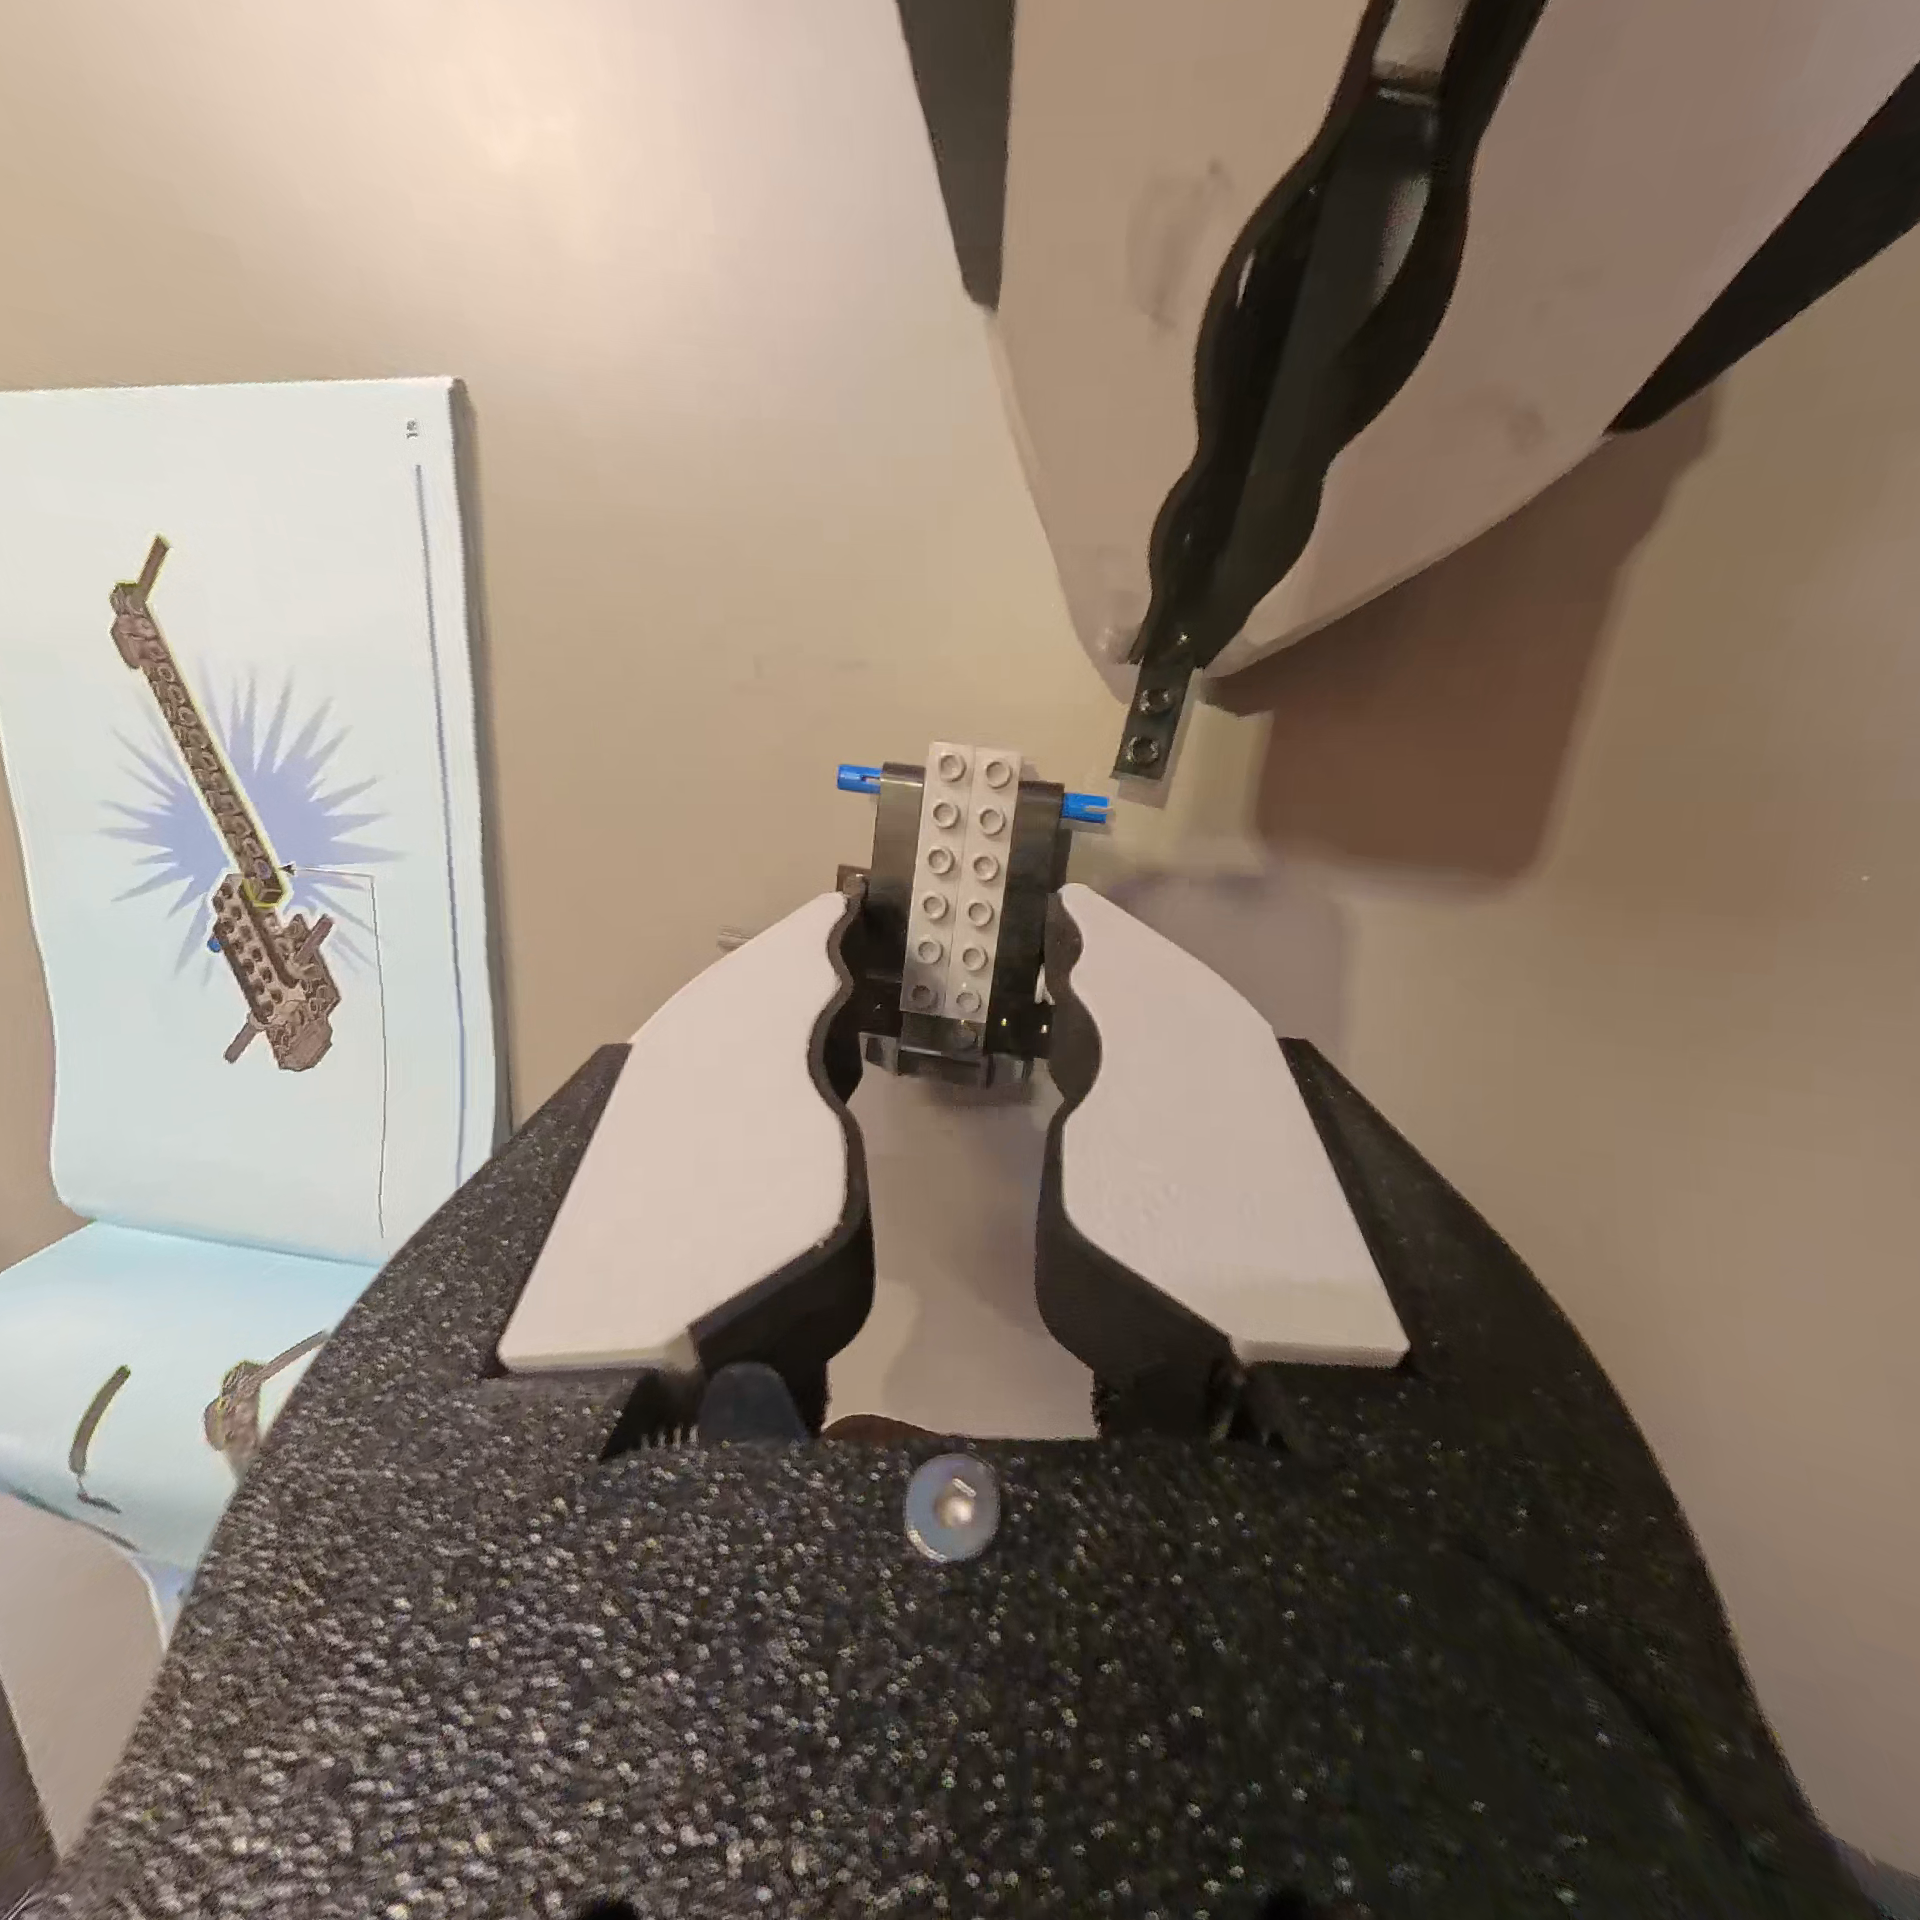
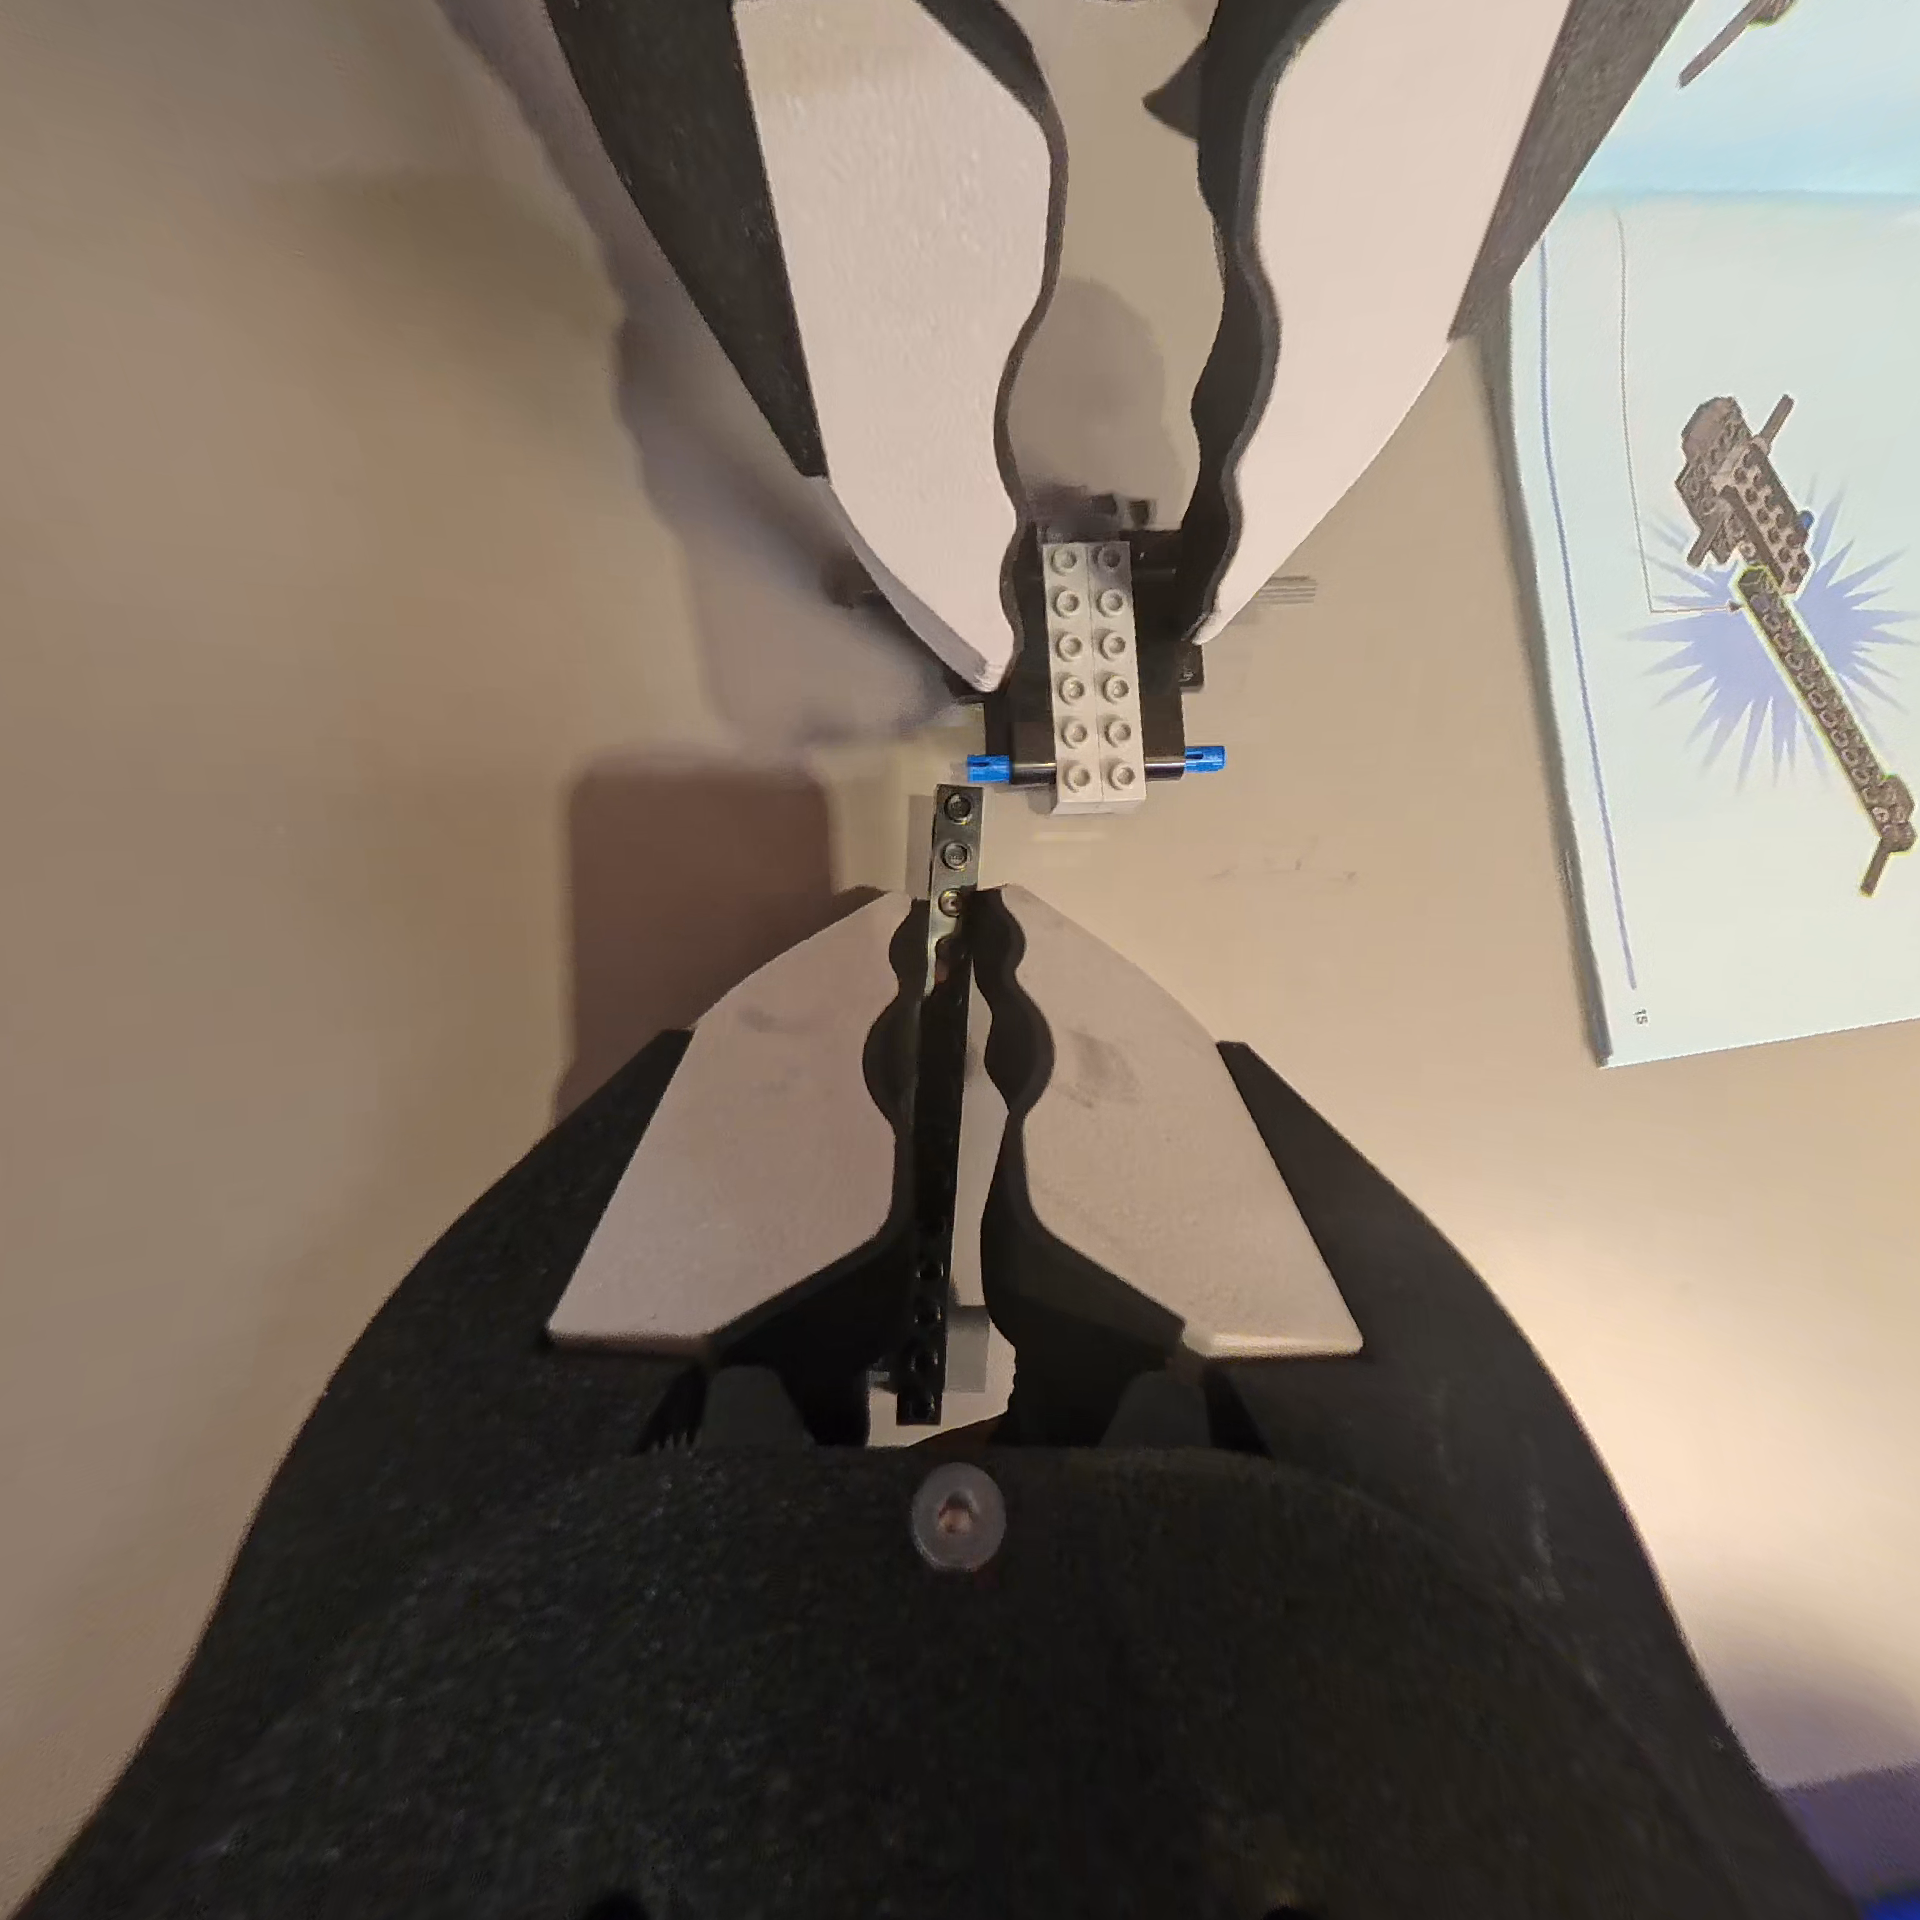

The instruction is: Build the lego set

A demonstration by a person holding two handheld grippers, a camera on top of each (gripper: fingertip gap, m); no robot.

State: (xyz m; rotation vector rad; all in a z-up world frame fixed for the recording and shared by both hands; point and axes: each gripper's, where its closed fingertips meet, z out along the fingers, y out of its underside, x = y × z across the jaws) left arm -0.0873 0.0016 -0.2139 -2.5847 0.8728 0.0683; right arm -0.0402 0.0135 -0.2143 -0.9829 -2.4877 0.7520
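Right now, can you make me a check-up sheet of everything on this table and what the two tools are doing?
Surface: plain beige tabletop.
Job's things: brick assembly with grey studded top, black sides, blue pin; long black holed beam.
Clutter: open instruction booklet.
Grippers: left tool clamps the assembly; right tool clamps the beam, its tip near the pin.
Cables: nothing seen.
Surroundings: nothing seen.

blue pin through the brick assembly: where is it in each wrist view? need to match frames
Left wrist view: the blue pin crosses the far end of the brick assembly, just above centre, ahead of the left gripper.
Right wrist view: the blue pin sits just above centre, at the assembly's near end.
Shared landmark: the open instruction booklet, left in one view, right in the other.
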